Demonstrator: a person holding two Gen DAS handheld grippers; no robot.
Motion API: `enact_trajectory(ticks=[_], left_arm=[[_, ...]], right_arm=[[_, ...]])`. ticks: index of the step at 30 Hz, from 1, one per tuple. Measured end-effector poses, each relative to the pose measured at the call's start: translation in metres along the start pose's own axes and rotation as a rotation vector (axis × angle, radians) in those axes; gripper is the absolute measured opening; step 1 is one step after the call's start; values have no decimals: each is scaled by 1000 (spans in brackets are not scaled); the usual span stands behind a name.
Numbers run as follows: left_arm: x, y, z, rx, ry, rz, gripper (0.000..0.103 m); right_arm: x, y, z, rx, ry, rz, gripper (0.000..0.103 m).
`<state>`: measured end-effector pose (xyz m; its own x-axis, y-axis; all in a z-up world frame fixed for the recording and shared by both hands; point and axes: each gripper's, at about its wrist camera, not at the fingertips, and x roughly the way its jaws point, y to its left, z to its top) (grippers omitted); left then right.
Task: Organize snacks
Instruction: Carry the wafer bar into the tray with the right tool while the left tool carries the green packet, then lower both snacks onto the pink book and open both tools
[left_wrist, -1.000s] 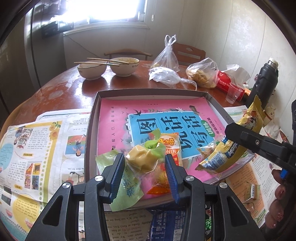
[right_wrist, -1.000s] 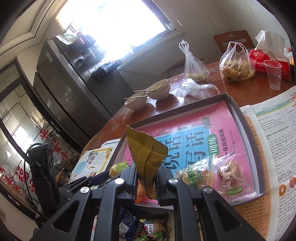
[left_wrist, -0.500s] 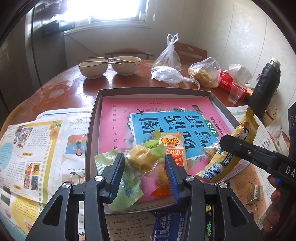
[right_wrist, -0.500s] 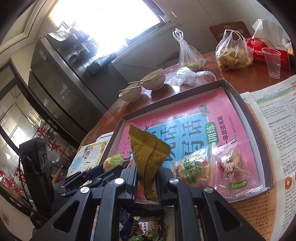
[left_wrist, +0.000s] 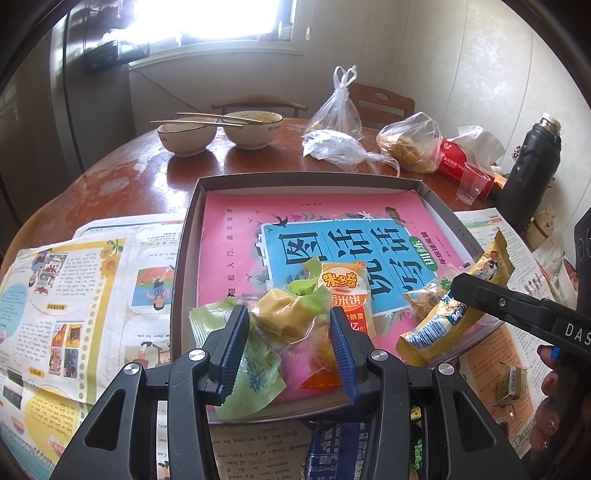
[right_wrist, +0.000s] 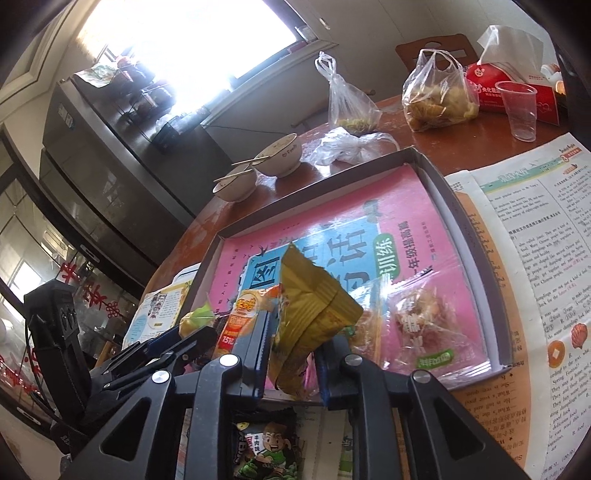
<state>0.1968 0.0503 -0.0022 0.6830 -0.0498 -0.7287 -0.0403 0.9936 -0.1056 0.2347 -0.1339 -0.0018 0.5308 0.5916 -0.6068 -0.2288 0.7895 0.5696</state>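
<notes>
1. The left gripper (left_wrist: 288, 326) pinches a crumpled snack packet (left_wrist: 286, 319), clear wrap over a yellow piece with green ends, between its blue ribbed fingers (left_wrist: 232, 347). The packet hangs over the near part of the tray (left_wrist: 184, 258); whether it touches the wrappers below cannot be told.
2. Under it lie a pale green wrapper (left_wrist: 255, 373) and an orange rice-cracker pack (left_wrist: 345, 295), both partly hidden by the gripper.
3. The right gripper (right_wrist: 293, 354) is pressed onto a yellow snack bag (right_wrist: 314, 314), which stands up from between its fingers over the tray's near edge; its lower end is hidden.
4. Two clear cookie packs (right_wrist: 413, 325) lie in the tray's near right corner, on a pink book (left_wrist: 236, 243) that covers the tray floor.
5. The tray sits on newspapers (left_wrist: 85, 295) on a round wooden desk (left_wrist: 122, 173).
6. Below the right gripper a dark snack pack (right_wrist: 266, 446) is cut off by the frame.
</notes>
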Motion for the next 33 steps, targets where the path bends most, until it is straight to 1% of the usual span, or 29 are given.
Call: enact_trajectory(ticks=[2,4,6,9,13,24,28,33], left_arm=[[0,0,0,0,1,1,47],[-1,0,0,-2,2,2,47],[-1,0,-1,-4,5,0,47],[-2,0,-2,-5,6,1,47],[-2,0,-1,-6,9,0,48],[-8,1,-1,-17,9,-11,48],[-11,0,-2,-19,6,-23,48],[-15,0,-2,-21,-1,-27,49]], right_arm=[[-2,-2,0,5,0,-4,25],[-5,-5,0,14,-5,-12,31],[-8,-7,1,23,-12,-13,33],[-13,-10,3,27,-24,-29,35],[-16,-12,4,31,-25,-30,36],[-19,2,2,-49,-25,-50,46],[-19,10,1,-92,-29,-70,46],[-20,14,0,-110,-30,-73,47]])
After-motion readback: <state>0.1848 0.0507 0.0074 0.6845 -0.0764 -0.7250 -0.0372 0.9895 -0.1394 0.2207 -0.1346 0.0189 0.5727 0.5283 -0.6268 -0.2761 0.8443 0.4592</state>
